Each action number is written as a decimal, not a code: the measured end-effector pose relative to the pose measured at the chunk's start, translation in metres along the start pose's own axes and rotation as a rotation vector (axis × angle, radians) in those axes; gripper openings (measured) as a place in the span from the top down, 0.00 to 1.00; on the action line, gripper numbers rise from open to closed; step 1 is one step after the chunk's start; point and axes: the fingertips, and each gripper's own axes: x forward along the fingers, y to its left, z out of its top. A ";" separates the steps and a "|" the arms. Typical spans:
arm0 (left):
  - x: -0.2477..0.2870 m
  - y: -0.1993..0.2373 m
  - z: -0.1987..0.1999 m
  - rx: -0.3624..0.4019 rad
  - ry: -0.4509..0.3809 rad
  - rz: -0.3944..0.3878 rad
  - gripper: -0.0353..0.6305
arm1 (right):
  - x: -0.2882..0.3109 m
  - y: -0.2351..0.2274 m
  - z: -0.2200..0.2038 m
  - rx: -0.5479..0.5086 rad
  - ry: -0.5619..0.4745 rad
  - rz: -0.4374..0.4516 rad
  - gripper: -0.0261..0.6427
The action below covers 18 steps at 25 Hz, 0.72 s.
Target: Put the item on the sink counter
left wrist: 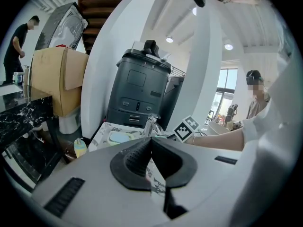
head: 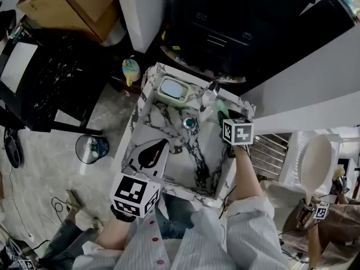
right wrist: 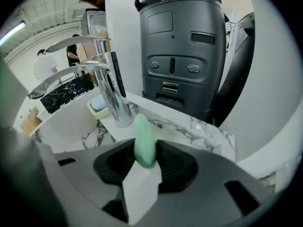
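Near the faucet (right wrist: 112, 98), right tongs (right wrist: 144, 148) pinch green soap (right wrist: 142, 129), long axis toward it; left tongs (left wrist: 151, 143) pressed together.

The head view is rendered dim and underexposed, with dark furniture lost in shadow. Both gripper views are bent by fisheye distortion and ringed by black corners. Brightness is supplied by ceiling lights (left wrist: 169, 40) and a window (left wrist: 226, 86). The nearest foreground is blurred.

Soap dish (head: 174, 90) on sink counter (head: 195, 98)
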 end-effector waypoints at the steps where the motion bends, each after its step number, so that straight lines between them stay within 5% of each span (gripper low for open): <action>1: 0.000 0.000 0.001 0.002 -0.003 -0.003 0.92 | 0.000 0.001 0.001 -0.011 -0.001 -0.004 0.75; 18: -0.059 -0.014 -0.007 0.031 -0.055 -0.039 0.92 | -0.070 0.062 -0.005 0.113 -0.121 0.085 0.76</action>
